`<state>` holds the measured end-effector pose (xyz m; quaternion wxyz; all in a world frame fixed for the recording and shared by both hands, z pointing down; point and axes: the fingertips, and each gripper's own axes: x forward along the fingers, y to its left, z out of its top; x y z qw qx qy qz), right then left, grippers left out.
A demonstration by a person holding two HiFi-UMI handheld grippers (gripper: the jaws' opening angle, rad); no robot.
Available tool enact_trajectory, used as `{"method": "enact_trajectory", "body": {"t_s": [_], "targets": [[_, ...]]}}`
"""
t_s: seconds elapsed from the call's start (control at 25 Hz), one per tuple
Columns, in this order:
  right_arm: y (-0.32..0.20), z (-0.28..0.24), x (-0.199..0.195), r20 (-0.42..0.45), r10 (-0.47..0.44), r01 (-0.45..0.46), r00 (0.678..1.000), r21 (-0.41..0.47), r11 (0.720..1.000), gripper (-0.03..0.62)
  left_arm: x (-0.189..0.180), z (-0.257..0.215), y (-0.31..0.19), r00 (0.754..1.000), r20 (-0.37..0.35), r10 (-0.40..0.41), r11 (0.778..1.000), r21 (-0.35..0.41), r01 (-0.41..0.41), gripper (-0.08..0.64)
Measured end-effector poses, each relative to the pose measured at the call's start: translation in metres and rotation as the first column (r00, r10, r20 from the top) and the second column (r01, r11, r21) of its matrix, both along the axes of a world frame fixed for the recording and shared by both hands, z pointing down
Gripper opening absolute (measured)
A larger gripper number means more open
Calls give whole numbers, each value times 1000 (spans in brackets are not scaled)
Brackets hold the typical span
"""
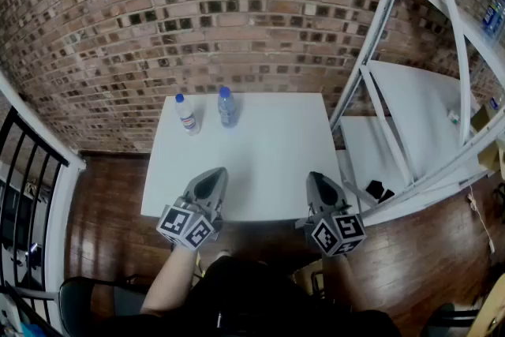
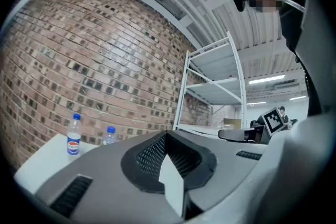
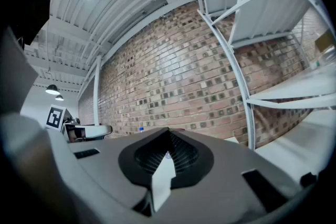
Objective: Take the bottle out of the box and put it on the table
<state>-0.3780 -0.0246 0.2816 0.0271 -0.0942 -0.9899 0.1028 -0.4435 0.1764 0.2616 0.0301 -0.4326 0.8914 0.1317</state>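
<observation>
left claw [image 1: 210,181] and right claw [image 1: 319,185] are resting shut, empty; 2 upright bottles [image 1: 187,114] are standing at 12 o'clock from the left, probably nearer it.

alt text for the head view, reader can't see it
A labelled bottle and a clear bottle stand side by side at the far edge of a white table against a brick wall. The left gripper and right gripper hover at its near edge, jaws shut and empty; a white shelf rack stands on the right.
</observation>
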Motion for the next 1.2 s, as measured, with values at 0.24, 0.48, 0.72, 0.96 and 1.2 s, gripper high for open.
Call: {"method": "enact_trajectory", "body": {"t_s": [0.24, 0.48, 0.72, 0.96, 1.2], "targets": [[-33, -5, 33, 1, 113, -113, 994, 21, 993, 3, 16, 1, -45, 992, -6, 125, 992, 18, -124, 0], [-65, -8, 82, 13, 349, -349, 937, 12, 937, 3, 22, -11, -90, 943, 21, 333, 943, 27, -333, 0], [-72, -9, 135, 7, 529, -528, 849, 44, 848, 3, 38, -14, -125, 864, 20, 503, 861, 76, -503, 0], [-66, -10, 205, 14, 704, -704, 710, 50, 709, 3, 84, -7, -163, 723, 12, 690, 721, 79, -689, 0], [-47, -1, 279, -18, 825, -824, 564, 56, 564, 3, 146, 2, -189, 564, -3, 826, 562, 76, -823, 0]]}}
